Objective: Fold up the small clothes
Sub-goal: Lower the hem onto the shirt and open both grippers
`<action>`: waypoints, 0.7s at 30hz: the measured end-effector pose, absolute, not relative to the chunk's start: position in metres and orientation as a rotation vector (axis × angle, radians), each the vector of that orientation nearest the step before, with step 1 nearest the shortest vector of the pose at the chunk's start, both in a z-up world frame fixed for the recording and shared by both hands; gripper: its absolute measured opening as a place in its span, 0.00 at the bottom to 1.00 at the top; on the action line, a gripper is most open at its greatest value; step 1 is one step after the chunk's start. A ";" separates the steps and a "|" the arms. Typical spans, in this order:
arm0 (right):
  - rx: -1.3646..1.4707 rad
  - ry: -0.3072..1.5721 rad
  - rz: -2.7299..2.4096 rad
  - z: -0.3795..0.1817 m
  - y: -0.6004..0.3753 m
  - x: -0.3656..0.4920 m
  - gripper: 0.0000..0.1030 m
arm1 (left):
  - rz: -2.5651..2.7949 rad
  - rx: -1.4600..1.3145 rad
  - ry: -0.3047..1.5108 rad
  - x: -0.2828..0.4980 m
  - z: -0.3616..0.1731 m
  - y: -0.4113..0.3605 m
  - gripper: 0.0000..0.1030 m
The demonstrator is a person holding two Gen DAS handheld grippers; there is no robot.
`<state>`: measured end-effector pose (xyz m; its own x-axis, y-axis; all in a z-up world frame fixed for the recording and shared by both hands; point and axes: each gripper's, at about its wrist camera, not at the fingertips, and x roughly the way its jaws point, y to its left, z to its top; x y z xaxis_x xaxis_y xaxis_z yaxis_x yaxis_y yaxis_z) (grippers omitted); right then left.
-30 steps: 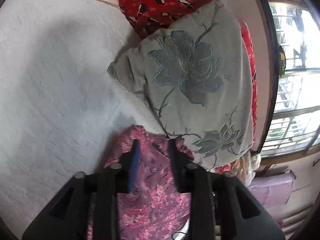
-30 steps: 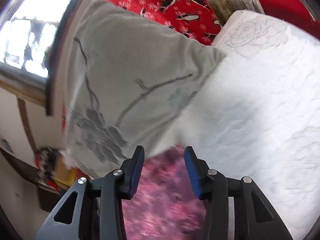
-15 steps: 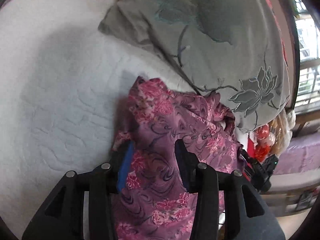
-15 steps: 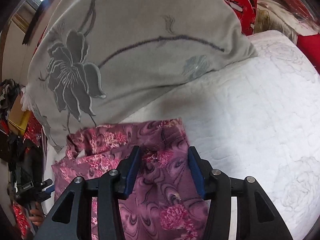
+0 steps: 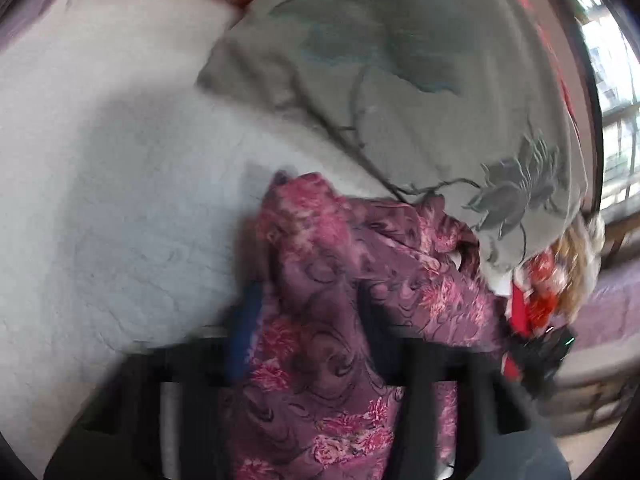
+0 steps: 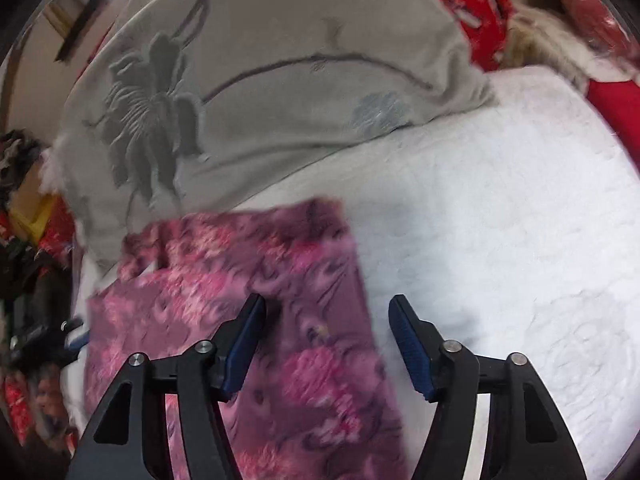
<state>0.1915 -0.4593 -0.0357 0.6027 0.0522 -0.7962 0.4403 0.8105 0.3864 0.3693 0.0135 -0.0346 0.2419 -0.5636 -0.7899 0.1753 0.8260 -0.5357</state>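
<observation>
A purple garment with pink flowers [image 5: 340, 280] lies crumpled on the white quilt [image 5: 120, 200], against a grey pillow. My left gripper [image 5: 308, 320] is low over its near part. The picture is blurred there, with cloth bunched between the blue pads, and the gripper is shut on that fold. In the right wrist view the garment [image 6: 248, 264] lies flatter. My right gripper [image 6: 326, 332] straddles its right edge and its jaws are closing. Cloth lies between the pads, which stand apart from it.
A large grey pillow with an embroidered flower [image 6: 280, 80] lies just behind the garment. Red patterned cloth [image 6: 480, 12] is behind it. The white quilt [image 6: 500, 200] spreads to the right. Clutter [image 5: 540, 280] and a window [image 5: 616, 120] lie past the bed's edge.
Both grippers have tipped down and come in over the garment, which now fills the space between the fingers. The right jaws stand wider than half a second ago.
</observation>
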 end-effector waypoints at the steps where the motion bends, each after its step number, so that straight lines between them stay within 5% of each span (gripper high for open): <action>1: 0.640 0.876 -0.222 -0.032 -0.463 0.190 0.15 | -0.532 -0.362 1.215 0.368 -0.030 0.012 0.00; 2: 0.657 0.855 -0.203 -0.026 -0.464 0.189 0.06 | -0.527 -0.377 1.183 0.368 -0.021 0.014 0.00; 9: 0.698 0.625 -0.141 0.026 -0.483 0.181 0.06 | -0.463 -0.375 1.080 0.381 -0.001 0.022 0.00; 13: 0.736 0.719 -0.204 -0.007 -0.491 0.203 0.06 | -0.371 -0.300 1.167 0.395 -0.030 0.009 0.00; 16: 0.712 0.936 -0.321 -0.052 -0.493 0.215 0.12 | -0.294 -0.165 1.196 0.397 -0.045 0.001 0.00; 21: 0.754 0.747 -0.332 -0.021 -0.498 0.177 0.19 | -0.411 -0.259 1.091 0.370 -0.005 0.022 0.01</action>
